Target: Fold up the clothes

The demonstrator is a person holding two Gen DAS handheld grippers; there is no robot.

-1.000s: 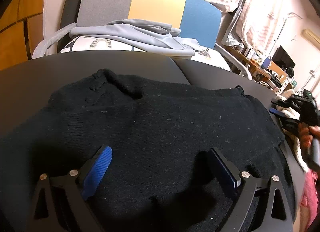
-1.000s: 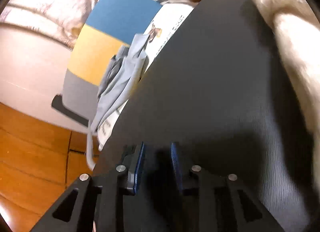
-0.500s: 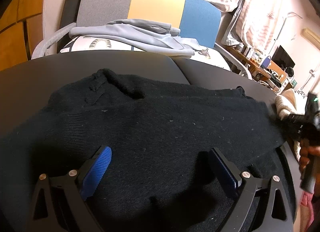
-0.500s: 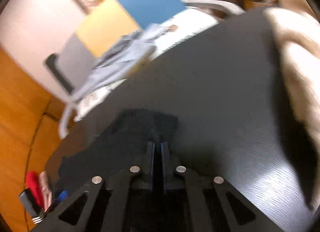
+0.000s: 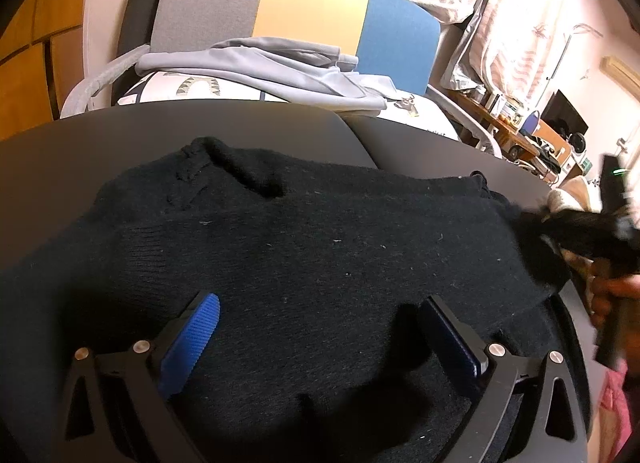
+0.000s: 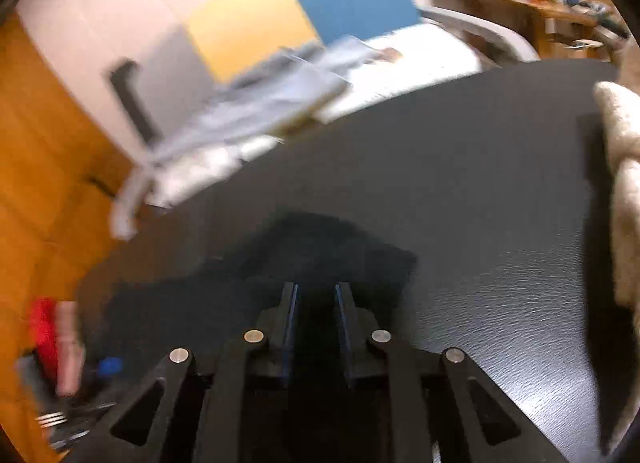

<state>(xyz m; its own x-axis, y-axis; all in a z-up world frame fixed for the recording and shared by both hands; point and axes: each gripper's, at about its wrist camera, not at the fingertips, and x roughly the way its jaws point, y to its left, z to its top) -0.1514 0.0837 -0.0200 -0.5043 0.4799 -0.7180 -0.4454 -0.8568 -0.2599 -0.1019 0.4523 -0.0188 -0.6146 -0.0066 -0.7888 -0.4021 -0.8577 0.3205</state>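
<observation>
A black knit sweater [image 5: 304, 231] lies spread across the dark table [image 5: 60, 167]. My left gripper [image 5: 320, 301] hovers open and wide over the sweater's near part, with nothing between its blue pads. At the right edge a hand [image 5: 612, 291] holds the right gripper, and the sweater's right end [image 5: 560, 223] is drawn up toward it, blurred. In the right wrist view my right gripper [image 6: 316, 295] has its fingers close together with dark cloth between them. The sweater's corner [image 6: 328, 247] shows just ahead of them.
A grey, yellow and blue chair [image 5: 312, 15] stands behind the table with a grey garment [image 5: 280, 63] on its seat. A cream fleece item [image 6: 624, 183] lies at the table's right end. A cluttered desk [image 5: 520, 131] stands at the far right.
My right gripper swung to the sweater's right end, closed on it, and now pulls that end up and inward. The left gripper has stayed open in place.
</observation>
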